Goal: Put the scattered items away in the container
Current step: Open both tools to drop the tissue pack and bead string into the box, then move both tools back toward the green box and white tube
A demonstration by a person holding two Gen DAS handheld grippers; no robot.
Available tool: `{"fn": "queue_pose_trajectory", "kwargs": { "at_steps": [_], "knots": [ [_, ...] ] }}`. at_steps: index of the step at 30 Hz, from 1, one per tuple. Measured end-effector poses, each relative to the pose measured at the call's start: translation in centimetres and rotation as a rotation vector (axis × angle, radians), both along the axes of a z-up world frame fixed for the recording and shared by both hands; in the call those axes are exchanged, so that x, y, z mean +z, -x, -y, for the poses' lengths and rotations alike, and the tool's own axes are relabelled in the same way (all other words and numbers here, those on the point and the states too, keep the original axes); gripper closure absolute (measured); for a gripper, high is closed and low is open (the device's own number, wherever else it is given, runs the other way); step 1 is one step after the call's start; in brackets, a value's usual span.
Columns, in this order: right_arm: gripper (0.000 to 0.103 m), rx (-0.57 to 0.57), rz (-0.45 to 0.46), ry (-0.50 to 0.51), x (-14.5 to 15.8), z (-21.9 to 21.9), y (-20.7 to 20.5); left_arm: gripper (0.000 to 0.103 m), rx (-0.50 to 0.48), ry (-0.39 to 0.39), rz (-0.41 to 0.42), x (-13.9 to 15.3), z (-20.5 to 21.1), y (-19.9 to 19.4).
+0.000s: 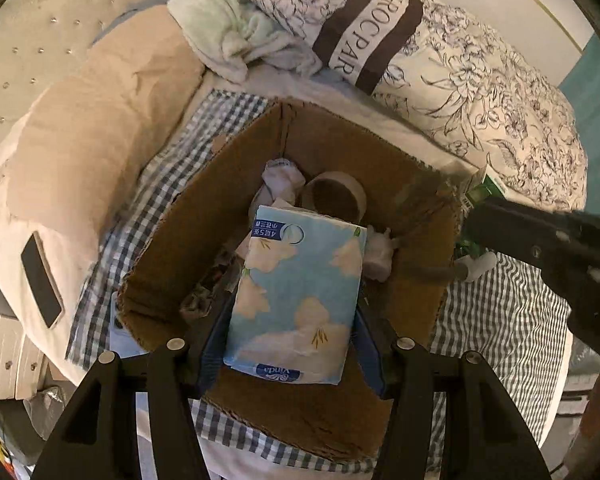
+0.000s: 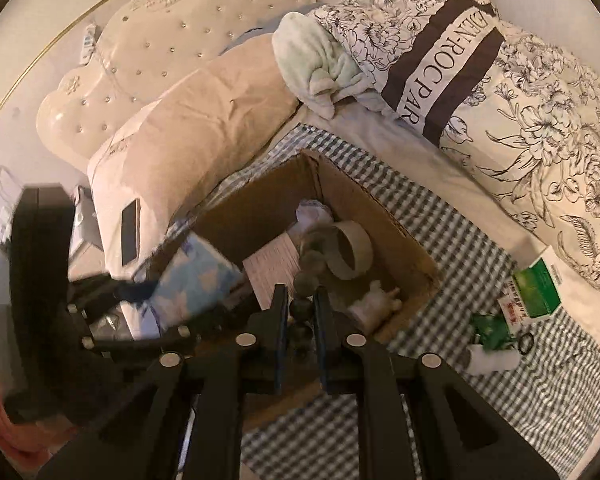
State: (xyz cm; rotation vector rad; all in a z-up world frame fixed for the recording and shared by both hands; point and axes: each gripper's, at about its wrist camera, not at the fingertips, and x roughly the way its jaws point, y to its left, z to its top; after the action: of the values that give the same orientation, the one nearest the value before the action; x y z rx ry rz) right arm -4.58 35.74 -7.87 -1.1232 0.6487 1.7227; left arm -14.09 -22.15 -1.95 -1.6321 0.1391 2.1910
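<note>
An open cardboard box [image 1: 204,200] [image 2: 384,216] stands on the checked bedsheet. My left gripper [image 1: 292,320] hangs over it, jaws wide. A blue Vinda tissue pack [image 1: 296,292] lies between its blue pads [image 1: 216,344], and the pads look just off its sides. My right gripper [image 2: 300,300] is open over the box's near edge. A string of dark round beads [image 2: 305,284] trails blurred between its fingers into the box. A tape roll [image 2: 350,252], white cloth [image 1: 282,178] and a small white figurine [image 2: 376,302] lie inside.
On the sheet right of the box lie a green medicine carton [image 2: 536,290], a green packet [image 2: 490,328], a white bottle [image 2: 492,360] and a black ring [image 2: 525,342]. A phone [image 1: 40,280] rests on the beige pillow [image 1: 112,128]. A floral duvet [image 2: 540,120] lies behind.
</note>
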Motion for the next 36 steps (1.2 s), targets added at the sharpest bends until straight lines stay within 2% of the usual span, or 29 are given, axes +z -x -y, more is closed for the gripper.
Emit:
{"fn": "queue_pose_trajectory", "kwargs": {
  "at_steps": [1,2,8,15,21,28,36],
  "knots": [
    [0.041,-0.024,-0.006,0.006,-0.2,-0.5,0.0,0.027,-0.008,-0.002,0.017,-0.3,-0.1,0.2],
    [0.040,-0.041,-0.015,-0.001,-0.2,-0.8,-0.1,0.024,-0.012,0.006,0.024,-0.6,-0.2,0.4],
    [0.040,-0.056,-0.021,0.002,-0.4,-1.7,-0.6,0.019,-0.040,0.046,0.047,-1.6,-1.2,0.9],
    [0.040,-0.118,-0.024,-0.011,0.5,-1.2,-4.1,0.019,-0.089,0.058,0.046,-1.4,-4.0,0.6],
    [0.040,-0.214,-0.032,-0.060,2.9,0.6,-10.4,0.019,-0.161,0.053,0.010,-0.2,-8.7,-1.4],
    [0.040,-0.355,-0.045,-0.099,5.3,3.7,-20.0,0.019,-0.253,0.053,-0.003,0.5,-14.8,-5.6],
    [0.040,-0.417,-0.056,-0.107,6.8,7.3,-28.0,0.019,-0.291,0.053,0.010,-0.1,-20.8,-10.4]
  ]
}}
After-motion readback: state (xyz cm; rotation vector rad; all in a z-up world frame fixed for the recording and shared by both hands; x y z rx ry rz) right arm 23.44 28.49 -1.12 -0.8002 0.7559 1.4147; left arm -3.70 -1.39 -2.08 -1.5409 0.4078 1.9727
